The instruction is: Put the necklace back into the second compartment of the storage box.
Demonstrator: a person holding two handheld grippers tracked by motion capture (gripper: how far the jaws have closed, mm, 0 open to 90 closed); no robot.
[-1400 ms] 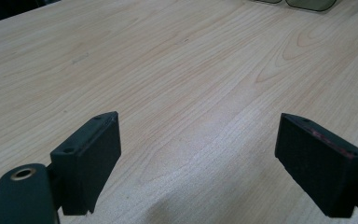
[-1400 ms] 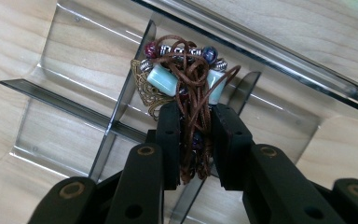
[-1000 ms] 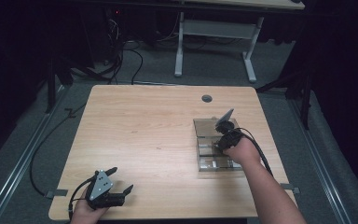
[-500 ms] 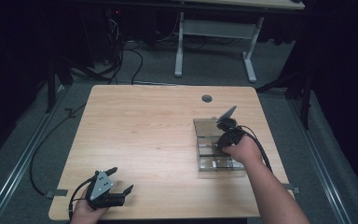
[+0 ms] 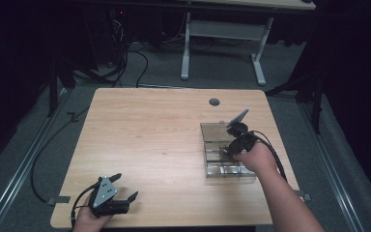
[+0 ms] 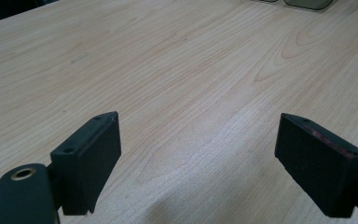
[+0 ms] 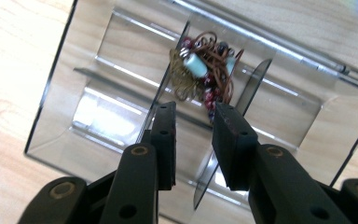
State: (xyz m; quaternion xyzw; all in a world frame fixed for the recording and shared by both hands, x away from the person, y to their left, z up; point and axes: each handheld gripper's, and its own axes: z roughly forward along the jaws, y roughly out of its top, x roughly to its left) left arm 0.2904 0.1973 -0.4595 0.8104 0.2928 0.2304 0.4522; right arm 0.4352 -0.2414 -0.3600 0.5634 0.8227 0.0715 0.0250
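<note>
High view sits above the near edge of the wooden table [image 5: 164, 130], looking forward and down, far enough back to catch the whole top plus the floor and desk legs behind. The left gripper view rides low at the table's near-left corner, skimming across bare wood toward the clear compartment box [image 5: 224, 154], whose edge peeks in at the top [image 6: 303, 3]. The right gripper view hangs close above that box [image 7: 93, 116], looking almost straight down. All three share it.

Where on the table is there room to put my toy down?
The bare wood between the left gripper and the clear divided box is free. It is crowded at the box, where the right gripper hangs over a beaded bracelet.
</note>
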